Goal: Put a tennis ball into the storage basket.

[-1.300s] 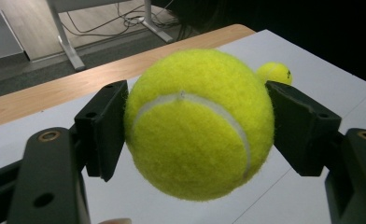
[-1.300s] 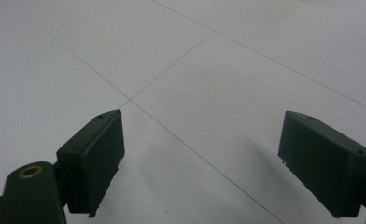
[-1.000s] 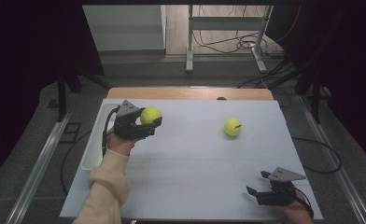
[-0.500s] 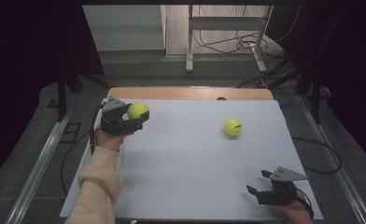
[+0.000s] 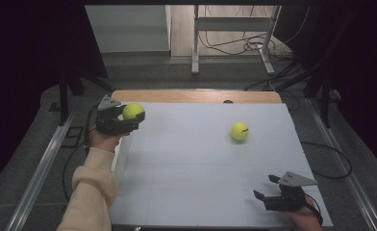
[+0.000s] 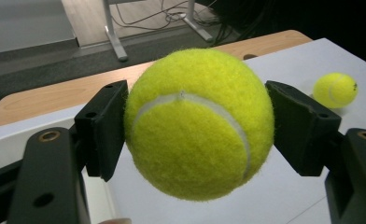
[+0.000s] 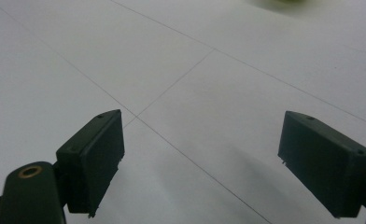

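My left gripper (image 5: 131,119) is shut on a yellow-green tennis ball (image 5: 133,111), held in the air over the table's far left corner. In the left gripper view the ball (image 6: 197,123) sits squeezed between both black pads (image 6: 104,128). A second tennis ball (image 5: 240,130) lies on the white table top (image 5: 196,163) right of centre, and it also appears in the left gripper view as a small ball (image 6: 335,89). My right gripper (image 5: 267,187) rests low near the front right corner, its jaws wide apart with only bare table between them (image 7: 202,156).
A wooden strip (image 5: 196,96) edges the table's far side. Beyond it stand metal stand legs (image 5: 232,43) and loose cables on the floor. A metal rail (image 5: 42,163) runs along the floor to the left. Dark curtains close both sides.
My left gripper has carried its ball leftward and slightly farther back, from over the table to its far left corner. The right gripper and the loose ball have stayed put.
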{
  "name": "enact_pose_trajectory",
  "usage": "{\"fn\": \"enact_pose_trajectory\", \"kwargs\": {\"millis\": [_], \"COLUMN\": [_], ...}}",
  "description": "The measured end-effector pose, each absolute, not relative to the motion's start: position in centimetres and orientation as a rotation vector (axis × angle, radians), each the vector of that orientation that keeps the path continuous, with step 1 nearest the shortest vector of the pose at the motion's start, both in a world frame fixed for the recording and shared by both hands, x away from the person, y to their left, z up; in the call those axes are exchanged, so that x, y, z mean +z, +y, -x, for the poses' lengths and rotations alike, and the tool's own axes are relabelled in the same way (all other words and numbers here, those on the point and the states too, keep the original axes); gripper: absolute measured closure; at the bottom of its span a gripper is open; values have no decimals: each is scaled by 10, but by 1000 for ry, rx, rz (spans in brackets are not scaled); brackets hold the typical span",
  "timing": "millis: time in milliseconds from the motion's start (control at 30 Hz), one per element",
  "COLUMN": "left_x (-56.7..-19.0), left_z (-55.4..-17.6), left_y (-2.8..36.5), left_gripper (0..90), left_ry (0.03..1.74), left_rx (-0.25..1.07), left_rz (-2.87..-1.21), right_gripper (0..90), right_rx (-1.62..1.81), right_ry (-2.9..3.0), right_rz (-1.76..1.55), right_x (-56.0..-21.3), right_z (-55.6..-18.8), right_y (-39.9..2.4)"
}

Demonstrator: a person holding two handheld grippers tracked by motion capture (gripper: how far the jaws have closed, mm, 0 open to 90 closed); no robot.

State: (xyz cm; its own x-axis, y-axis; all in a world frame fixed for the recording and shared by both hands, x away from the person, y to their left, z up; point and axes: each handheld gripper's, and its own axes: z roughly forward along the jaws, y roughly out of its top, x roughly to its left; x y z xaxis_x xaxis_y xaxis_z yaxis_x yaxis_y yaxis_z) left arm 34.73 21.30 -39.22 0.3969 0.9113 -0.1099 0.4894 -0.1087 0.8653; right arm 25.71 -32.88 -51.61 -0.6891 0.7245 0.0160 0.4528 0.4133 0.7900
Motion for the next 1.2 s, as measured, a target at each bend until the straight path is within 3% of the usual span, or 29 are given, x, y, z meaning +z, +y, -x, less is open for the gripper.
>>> {"fn": "enact_pose_trajectory", "kwargs": {"millis": [833, 1200], "left_x": [-408, -422], "left_z": [-383, -402], "left_y": [261, 261], "left_gripper": [263, 262], "left_ry": [1451, 1522], "left_rx": [614, 609], "left_rz": [-1768, -1842], "right_gripper": [149, 149], "right_rx": [1151, 1145], "right_ry": [2341, 2343], "right_rz": [-1032, -1031], "right_x": [-516, -517], "right_z": [-257, -257], "right_y": [-329, -330]}}
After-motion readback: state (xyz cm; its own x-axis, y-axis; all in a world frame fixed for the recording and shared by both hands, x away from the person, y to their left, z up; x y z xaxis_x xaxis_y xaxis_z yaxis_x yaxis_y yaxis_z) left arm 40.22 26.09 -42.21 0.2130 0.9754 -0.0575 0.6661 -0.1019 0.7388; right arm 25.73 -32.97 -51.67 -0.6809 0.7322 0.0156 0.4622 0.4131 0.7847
